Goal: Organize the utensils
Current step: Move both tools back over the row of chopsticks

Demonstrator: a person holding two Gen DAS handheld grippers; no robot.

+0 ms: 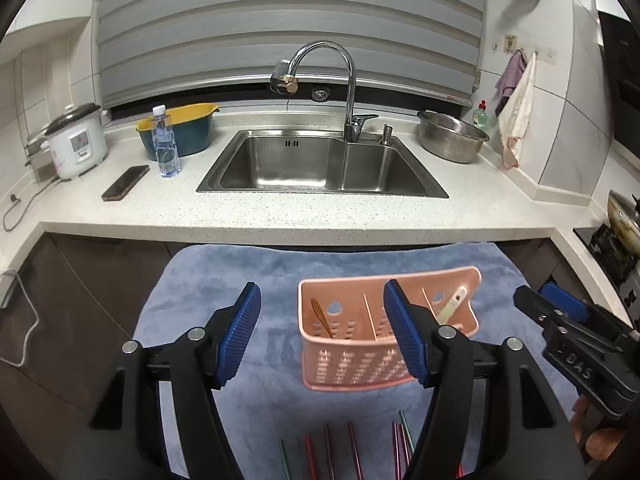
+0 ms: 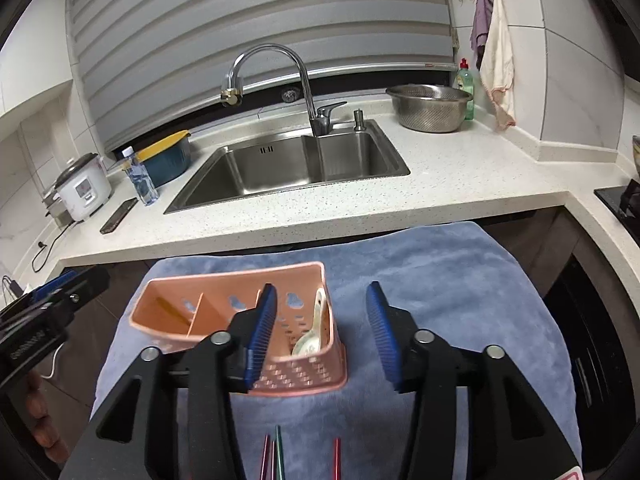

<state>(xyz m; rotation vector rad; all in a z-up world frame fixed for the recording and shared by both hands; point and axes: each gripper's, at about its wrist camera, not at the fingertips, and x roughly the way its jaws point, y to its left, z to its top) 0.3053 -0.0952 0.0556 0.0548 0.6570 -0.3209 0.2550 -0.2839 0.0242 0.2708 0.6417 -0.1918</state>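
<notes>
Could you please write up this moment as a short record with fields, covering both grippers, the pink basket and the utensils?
left gripper: open, holding nothing, above the blue towel
right gripper: open, holding nothing
pink basket: upright on the towel, with divided compartments
white spoon: in the basket's right end compartment, leaning
brown utensil: in the left end compartment; type unclear
chopsticks: red and green, lying on the towel in front of the basket
task state: chopsticks not yet in the basket
</notes>
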